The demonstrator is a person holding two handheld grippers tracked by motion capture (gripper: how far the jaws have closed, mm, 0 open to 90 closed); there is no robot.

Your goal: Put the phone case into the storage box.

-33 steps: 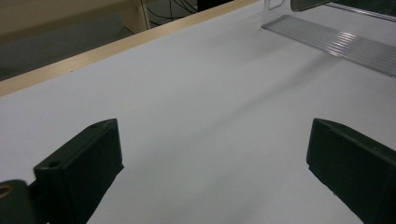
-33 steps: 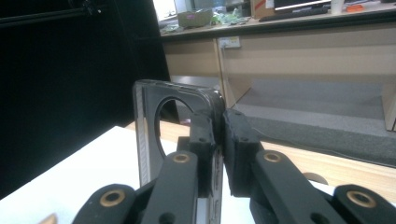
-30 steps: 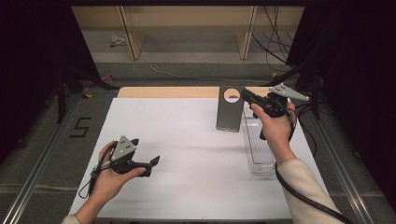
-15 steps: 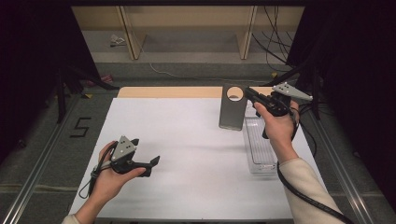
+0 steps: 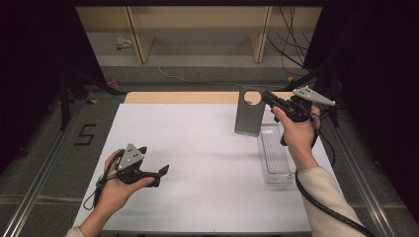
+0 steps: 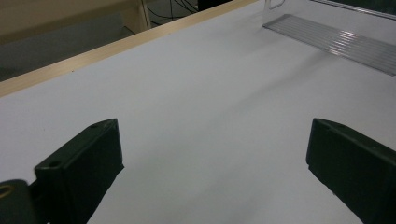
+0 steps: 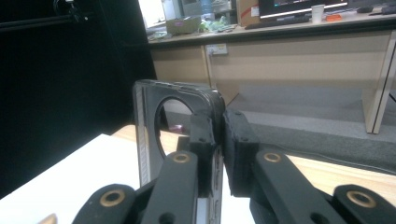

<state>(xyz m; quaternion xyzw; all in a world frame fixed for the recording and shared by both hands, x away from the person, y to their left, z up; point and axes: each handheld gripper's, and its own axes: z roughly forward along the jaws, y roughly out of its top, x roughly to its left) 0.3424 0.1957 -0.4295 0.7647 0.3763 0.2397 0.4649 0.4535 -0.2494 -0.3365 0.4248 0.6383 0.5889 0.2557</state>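
Your left tool (image 5: pixel 160 172) rests low over the white surface (image 5: pixel 197 148), jaws spread wide on nothing. Your right tool (image 5: pixel 269 98) grips the grey plate (image 5: pixel 249 111) with the round hole, lifted above the clear tray (image 5: pixel 274 153). Your right gripper view shows the plate's edge (image 7: pixel 144 140) between the pads, with a desk (image 7: pixel 280 42) beyond.

A grey metal plate (image 5: pixel 249 112) with a round hole near its top hangs upright above the desk's (image 5: pixel 197 163) far right, pinched at its top edge.
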